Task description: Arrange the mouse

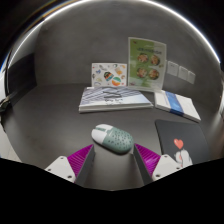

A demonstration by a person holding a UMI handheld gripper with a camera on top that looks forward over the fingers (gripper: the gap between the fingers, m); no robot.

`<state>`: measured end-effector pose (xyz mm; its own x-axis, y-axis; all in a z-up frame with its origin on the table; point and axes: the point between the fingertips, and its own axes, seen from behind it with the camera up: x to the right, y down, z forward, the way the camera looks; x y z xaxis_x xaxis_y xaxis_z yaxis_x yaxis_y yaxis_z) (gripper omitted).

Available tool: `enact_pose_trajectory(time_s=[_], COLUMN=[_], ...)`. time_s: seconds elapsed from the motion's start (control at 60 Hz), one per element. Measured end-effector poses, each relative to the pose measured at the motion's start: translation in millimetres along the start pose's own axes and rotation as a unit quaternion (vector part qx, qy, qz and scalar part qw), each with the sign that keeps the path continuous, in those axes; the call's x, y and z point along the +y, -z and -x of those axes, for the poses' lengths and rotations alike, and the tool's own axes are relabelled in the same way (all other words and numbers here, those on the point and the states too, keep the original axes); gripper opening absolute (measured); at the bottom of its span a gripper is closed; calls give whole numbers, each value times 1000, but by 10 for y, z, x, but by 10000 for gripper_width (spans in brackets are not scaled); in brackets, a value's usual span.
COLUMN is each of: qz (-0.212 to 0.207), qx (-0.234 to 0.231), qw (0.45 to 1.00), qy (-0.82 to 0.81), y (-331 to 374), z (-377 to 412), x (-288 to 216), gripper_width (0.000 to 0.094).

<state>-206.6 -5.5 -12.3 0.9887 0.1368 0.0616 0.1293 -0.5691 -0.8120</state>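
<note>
Fingers of the gripper stand spread, lined up short of the mouse, seemingly to straddle it beside the mousepad.

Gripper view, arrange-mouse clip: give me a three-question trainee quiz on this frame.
1. True or false: the jaws are shut on the mouse.
2. Which lies to the right of the gripper? A) dark mouse pad B) striped book C) upright green-bordered booklet
3. Fill in: the mouse lies just ____ of the fingers.

Key: 1 false, the jaws stand open and the mouse is on the table; 2 A; 3 ahead.
</note>
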Motion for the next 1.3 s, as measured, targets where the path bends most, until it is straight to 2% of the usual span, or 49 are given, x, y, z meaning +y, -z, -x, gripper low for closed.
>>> enact_pose_trajectory(time_s=[0.15, 0.283, 0.3, 0.333, 0.35, 0.367, 0.383, 0.4, 0.467, 0.517, 0.55, 0.567, 0.633, 0.7, 0.8, 0.883, 0.95, 1.017, 1.1, 1.183, 1.3], qz=[15, 22, 23, 24, 24, 26, 26, 25, 25, 21, 17, 17, 17, -30, -132, -195, -210, -188, -125, -59, -16], qx=[-56, -68, -68, -68, -67, -65, -63, -63, -60, -57, -54, -54, -62, -64, -46, 4, 61, 110, 146, 143, 112], qw=[998, 997, 997, 997, 997, 997, 998, 998, 998, 998, 998, 998, 998, 998, 990, 981, 976, 975, 980, 984, 989], qy=[1, 12, 13, 12, 11, 10, 10, 9, 10, 14, 14, 15, 12, 0, -11, -12, -18, -29, -58, -85, -94], y=[-314, -536, -559, -599, -614, -623, -628, -631, -633, -639, -637, -633, -543, -310, 343, 948, 1221, 1240, 936, 613, 217], z=[-24, -80, -86, -91, -93, -102, -112, -115, -116, -102, -103, -99, -33, 53, -152, -712, -1351, -1985, -2578, -2894, -2887], x=[-202, -349, -363, -390, -401, -408, -411, -416, -414, -427, -438, -438, -467, -757, -1515, -2000, -2095, -1841, -1159, -521, -21], gripper_width=[819, 751, 778, 729, 671, 691, 607, 587, 555, 492, 508, 445, 438, 438, 439, 435, 432, 431, 431, 433, 435])
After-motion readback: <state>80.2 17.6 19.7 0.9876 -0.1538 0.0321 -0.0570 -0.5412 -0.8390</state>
